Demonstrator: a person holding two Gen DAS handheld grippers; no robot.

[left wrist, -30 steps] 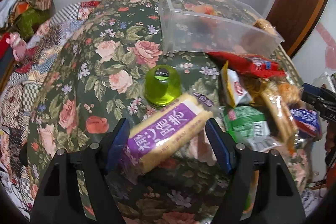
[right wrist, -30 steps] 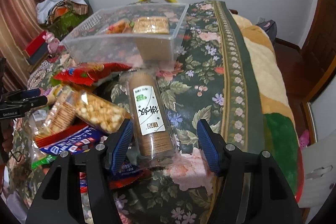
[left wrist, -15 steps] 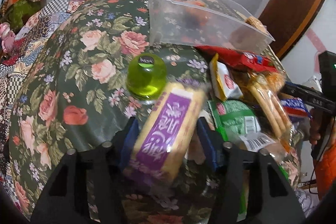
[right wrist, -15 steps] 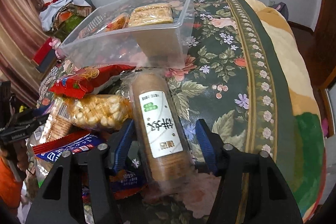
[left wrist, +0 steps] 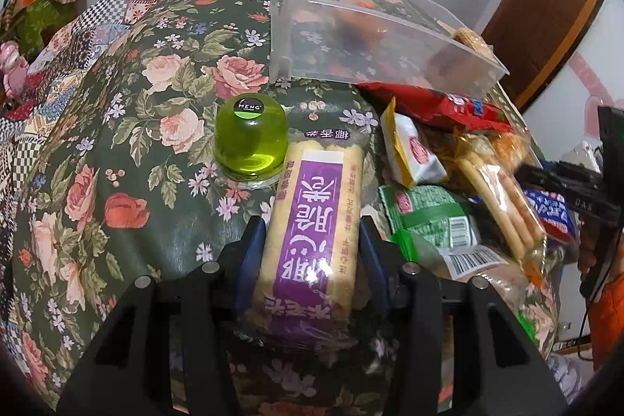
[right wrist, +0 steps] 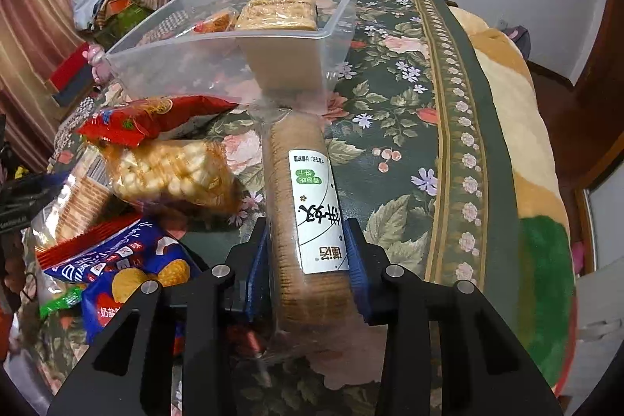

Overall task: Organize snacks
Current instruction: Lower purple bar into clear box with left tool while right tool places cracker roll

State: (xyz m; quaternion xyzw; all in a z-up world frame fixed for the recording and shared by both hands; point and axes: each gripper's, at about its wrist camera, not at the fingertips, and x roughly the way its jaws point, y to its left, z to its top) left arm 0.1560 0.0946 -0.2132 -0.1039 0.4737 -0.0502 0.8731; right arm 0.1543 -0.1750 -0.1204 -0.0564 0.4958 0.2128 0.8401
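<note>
Two packs sit in my bin [right wrist: 218, 65]; left gripper [left wrist: 310, 252] pinches a purple pack [left wrist: 312, 221], right gripper [right wrist: 308, 256] pinches biscuits [right wrist: 308, 213]; most of the pile [right wrist: 128, 190] remains.

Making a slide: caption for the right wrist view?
Right claw shut on brown biscuit sleeve, clear plastic bin ahead.

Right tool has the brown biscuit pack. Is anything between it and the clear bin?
Nothing visible blocks it. The brown biscuit pack in the right tool points straight at the clear bin; the red snack bag lies off to the left.
</note>
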